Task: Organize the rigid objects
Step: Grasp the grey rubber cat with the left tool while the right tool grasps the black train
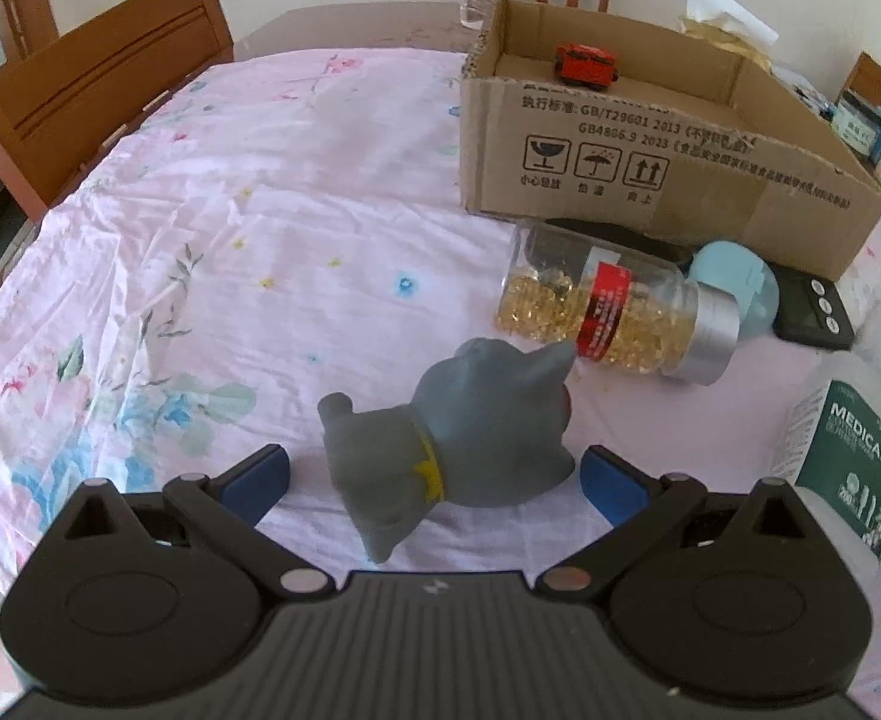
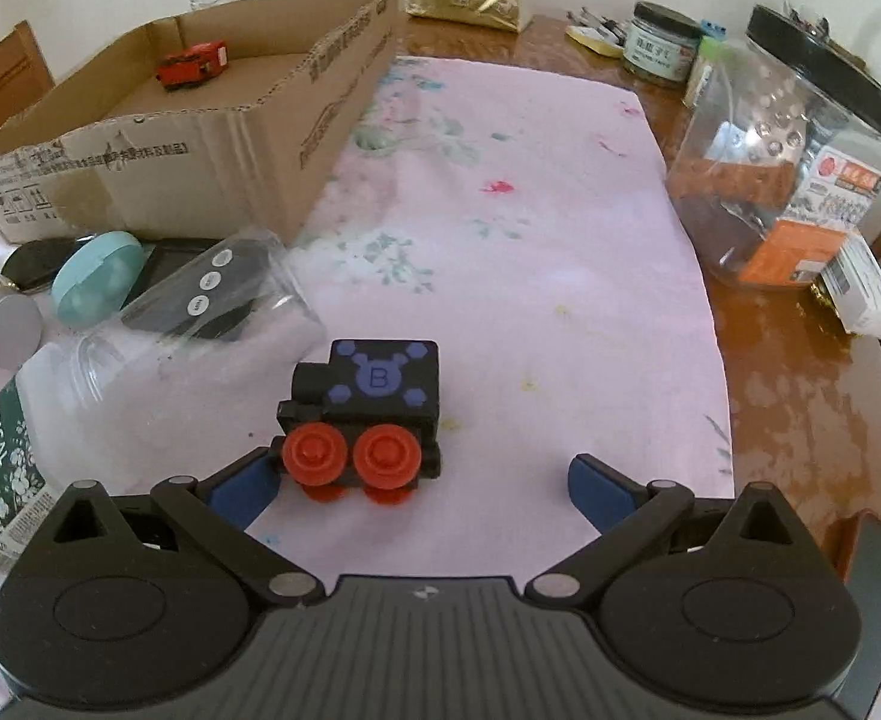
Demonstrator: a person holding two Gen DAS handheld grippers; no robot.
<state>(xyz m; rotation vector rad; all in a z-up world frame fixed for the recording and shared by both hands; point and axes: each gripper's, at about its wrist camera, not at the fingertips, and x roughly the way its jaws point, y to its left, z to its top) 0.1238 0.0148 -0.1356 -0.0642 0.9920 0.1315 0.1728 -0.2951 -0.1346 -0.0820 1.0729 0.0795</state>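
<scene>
Two claws stand spread wide over the table point(image 1: 320, 192), each lined up on a toy, neither closed on anything. Between the fingers of the left claw point(image 1: 437, 483) lies the grey cat figure point(image 1: 458, 438), tipped on its side, close to both pads but apparently touching neither. Ahead and to its right rest a capsule bottle point(image 1: 608, 312) on its side and the cardboard box point(image 1: 650, 180), with a red toy car point(image 1: 584, 65) already inside.

Just ahead of the right claw point(image 2: 422, 486) sits the black toy train point(image 2: 368, 414), red wheels facing the camera, nearer the left finger than the right. The box point(image 2: 212, 138) lies ahead to the left.

This looks like the pre-grasp step: sorting loose toys into the box. Next, the left claw likely needs only to close on the cat's body; the right should shift slightly leftward to centre the train before closing. Both then lift clear of the box wall.
</scene>
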